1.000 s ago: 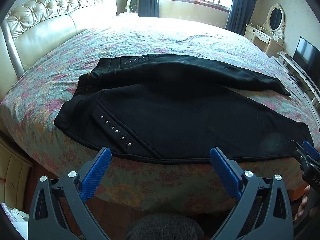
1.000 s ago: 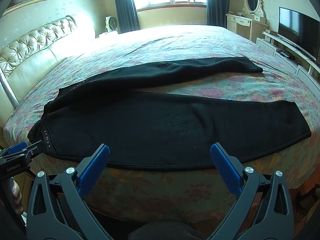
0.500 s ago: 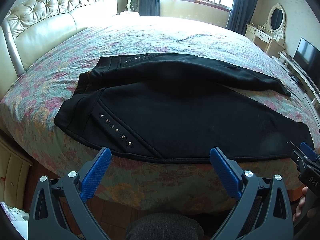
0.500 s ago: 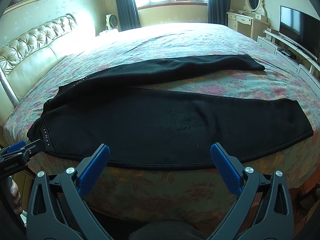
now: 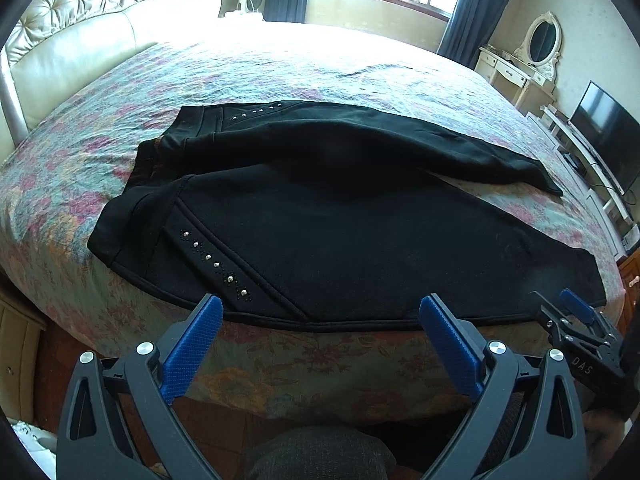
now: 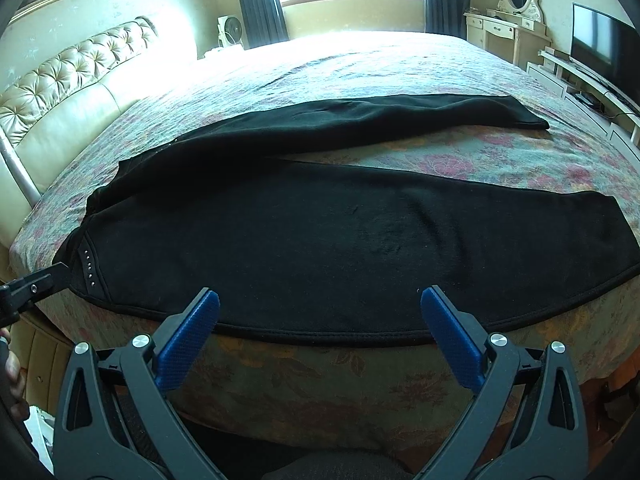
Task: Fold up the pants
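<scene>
- Nearest the cameras, the left hand-held gripper [image 5: 320, 312] is held with its blue pads wide apart and nothing between them, just short of the near hem of the pants [image 5: 320, 232].
- The right hand-held gripper [image 6: 320, 310] is likewise spread wide and empty, poised at the near edge of the bed [image 6: 320, 376]; no cloth is touched by either tool.
- The black pants are laid flat on the floral bedspread, close to the near edge. The waistband lies to the left, and a row of studs [image 5: 214, 262] is seen on the near hip.
- The near leg [image 6: 400, 240] runs to the right along the bed edge; the far leg [image 6: 400, 116] is splayed away from it, with a wedge of bedspread showing between the two.
- The fold is judged not yet begun: the step in hand appears to be the approach to a first grasp.
- The next move is judged to call for both grippers being closed on one leg, near waist and near cuff, so that it can be carried over onto the other leg with edges matched.
- Beyond the pants, the tufted headboard [image 5: 92, 12] stands at the far left.
</scene>
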### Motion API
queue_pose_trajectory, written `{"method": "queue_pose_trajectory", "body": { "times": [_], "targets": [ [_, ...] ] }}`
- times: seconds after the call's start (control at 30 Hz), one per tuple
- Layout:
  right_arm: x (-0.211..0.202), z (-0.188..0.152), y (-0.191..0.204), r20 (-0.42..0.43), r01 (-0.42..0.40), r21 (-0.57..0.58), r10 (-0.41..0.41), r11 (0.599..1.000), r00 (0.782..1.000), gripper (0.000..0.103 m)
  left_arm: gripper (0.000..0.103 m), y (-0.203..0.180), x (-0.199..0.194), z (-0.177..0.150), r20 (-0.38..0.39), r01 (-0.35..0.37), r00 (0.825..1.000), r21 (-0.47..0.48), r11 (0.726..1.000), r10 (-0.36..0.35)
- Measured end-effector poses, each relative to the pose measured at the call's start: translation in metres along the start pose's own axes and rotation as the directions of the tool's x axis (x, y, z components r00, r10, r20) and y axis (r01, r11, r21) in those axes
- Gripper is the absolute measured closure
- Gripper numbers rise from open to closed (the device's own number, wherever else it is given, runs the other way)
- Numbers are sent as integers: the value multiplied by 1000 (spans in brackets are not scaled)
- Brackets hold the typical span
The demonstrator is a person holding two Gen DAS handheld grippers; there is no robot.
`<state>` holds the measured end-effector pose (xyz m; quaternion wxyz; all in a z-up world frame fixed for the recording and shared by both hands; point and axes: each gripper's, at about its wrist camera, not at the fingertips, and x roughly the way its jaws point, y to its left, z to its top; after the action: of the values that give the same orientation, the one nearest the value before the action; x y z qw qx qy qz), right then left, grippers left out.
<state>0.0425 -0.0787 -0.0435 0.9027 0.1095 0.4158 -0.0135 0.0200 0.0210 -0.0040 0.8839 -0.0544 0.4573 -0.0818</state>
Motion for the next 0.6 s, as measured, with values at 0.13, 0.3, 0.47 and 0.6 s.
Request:
{"method": "queue_pose_trajectory", "body": {
  "times": [0.13,0.3,0.47,0.6],
  "targets": [
    [10,7,2,-13,-29,-1,29,1000,1000,2,5,42,5,43,-61,99,993,-3,995,-99],
    [28,22,10,-27,-70,-1,70,998,997,2,5,142,41,127,-46,168,984,-110,980,-174],
    [47,40,17,-33,-108,2,108,994,994,2,5,240,123,184,-88,236,959,-282,930,-270],
    [61,52,19,-43,-130,17,131,991,990,2,5,281,178,207,-46,362,904,-445,819,-425]
  ]
}}
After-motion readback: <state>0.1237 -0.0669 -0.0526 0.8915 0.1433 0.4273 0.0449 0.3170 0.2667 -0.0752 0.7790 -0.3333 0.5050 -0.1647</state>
